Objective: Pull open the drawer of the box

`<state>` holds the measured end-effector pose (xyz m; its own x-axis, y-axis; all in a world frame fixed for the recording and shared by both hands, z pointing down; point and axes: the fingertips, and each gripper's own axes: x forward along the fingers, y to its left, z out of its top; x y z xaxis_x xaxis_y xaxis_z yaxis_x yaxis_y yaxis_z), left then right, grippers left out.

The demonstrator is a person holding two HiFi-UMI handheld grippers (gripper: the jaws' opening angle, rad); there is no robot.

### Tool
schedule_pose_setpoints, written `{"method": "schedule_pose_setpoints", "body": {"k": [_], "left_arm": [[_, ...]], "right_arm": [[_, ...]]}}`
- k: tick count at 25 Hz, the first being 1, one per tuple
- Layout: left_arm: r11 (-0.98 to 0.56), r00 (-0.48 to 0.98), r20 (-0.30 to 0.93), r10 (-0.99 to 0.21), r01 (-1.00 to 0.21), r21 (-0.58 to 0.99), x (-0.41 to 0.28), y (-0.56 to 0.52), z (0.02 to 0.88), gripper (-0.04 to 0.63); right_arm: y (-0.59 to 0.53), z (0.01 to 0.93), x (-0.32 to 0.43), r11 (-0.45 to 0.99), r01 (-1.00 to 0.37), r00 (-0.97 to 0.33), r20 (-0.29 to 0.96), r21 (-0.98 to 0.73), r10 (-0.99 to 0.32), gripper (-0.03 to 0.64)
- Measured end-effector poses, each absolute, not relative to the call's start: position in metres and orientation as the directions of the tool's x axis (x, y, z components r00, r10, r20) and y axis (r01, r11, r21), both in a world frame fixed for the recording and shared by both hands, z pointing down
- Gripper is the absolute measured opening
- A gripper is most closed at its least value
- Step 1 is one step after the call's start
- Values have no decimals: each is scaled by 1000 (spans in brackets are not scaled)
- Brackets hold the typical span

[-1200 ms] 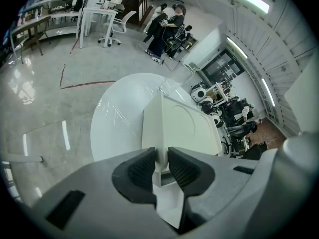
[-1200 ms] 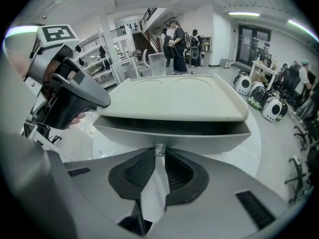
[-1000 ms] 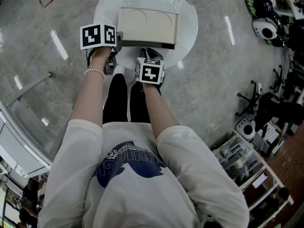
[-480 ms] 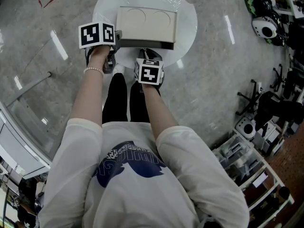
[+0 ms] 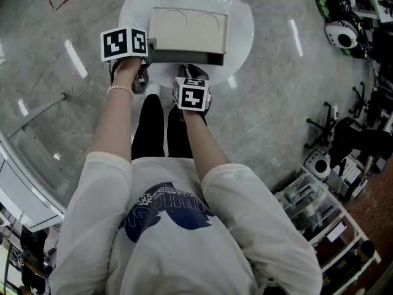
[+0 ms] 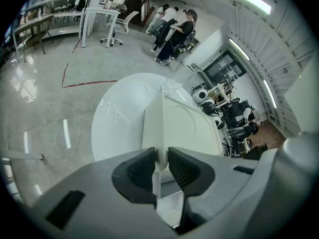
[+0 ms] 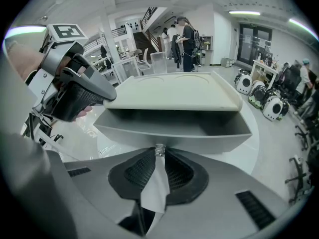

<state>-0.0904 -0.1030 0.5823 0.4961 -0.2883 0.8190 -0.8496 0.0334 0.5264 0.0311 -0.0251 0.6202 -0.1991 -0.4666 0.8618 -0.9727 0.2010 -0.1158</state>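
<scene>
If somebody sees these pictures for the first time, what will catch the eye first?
The beige box on the round white table stands out first, with its drawer partly open toward the person. The left gripper is clamped on the box's near left corner. The right gripper pinches the white pull tab at the drawer's front.

No legible text, brands or numbers.
Black-and-white square code patterns on left marker cube (image 5: pixel 124 43) and right marker cube (image 5: pixel 192 94), no letters or digits in them. Dark blue print (image 5: pixel 169 212) on white shirt (image 5: pixel 202 263), pale lettering in it too small and distorted to read. Shelving (image 5: pixel 325 217) at lower right too blurred for labels.
</scene>
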Motion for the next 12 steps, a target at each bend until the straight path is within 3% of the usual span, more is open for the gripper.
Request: {"method": "schedule_pose_setpoints", "body": {"k": [12], "left_arm": [[38, 493, 821, -287, -851, 524, -90, -103, 584, 90]], "right_arm": [[-19, 621, 32, 203, -972, -201, 864, -117, -462, 55]]}}
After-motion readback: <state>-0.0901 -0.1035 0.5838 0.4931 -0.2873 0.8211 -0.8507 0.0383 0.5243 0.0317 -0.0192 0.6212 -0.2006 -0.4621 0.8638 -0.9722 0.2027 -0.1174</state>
